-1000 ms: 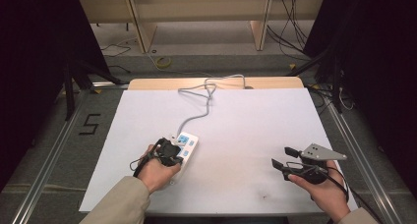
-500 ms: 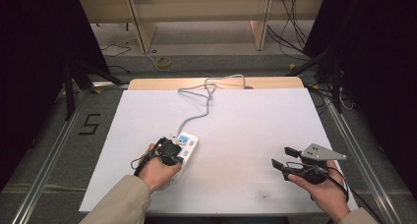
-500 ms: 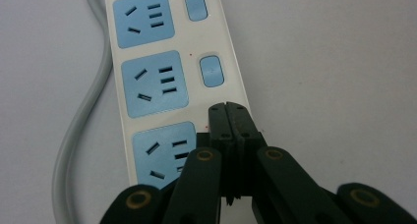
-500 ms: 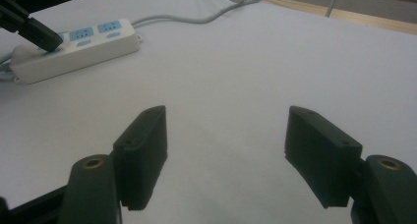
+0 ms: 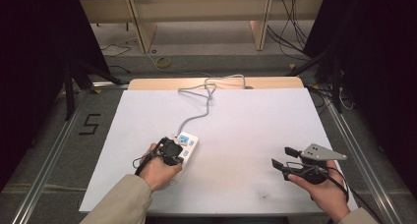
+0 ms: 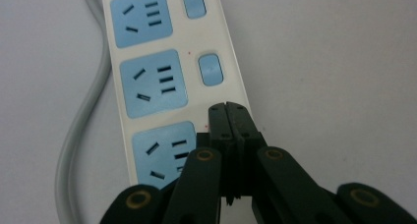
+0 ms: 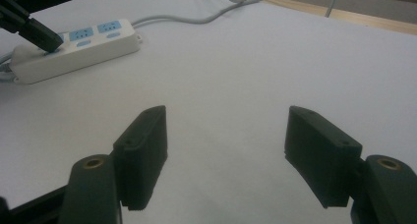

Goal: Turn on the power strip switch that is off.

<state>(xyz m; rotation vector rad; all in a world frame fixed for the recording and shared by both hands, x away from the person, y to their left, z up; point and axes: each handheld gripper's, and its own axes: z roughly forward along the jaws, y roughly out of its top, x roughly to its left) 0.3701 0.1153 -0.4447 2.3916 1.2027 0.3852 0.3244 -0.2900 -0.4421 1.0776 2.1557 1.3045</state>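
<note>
A white power strip [image 6: 147,62] with blue sockets and blue switches [image 6: 210,70] lies on the white table, left of centre [image 5: 187,144]. Its grey cable [image 5: 206,94] runs to the far edge. My left gripper [image 6: 228,108] is shut with nothing between its jaws, and its tips rest on the strip where the nearest switch would be. In the high view the left gripper [image 5: 172,150] covers the strip's near end. My right gripper [image 7: 226,135] is open and empty over bare table at the near right [image 5: 285,157]. From the right gripper view the strip [image 7: 74,44] lies far left.
The white table sheet [image 5: 246,130] spans most of the surface, with a wooden edge [image 5: 265,81] at the back. Metal rails [image 5: 359,155] run along both sides. Cables and shelf legs sit on the floor beyond the table.
</note>
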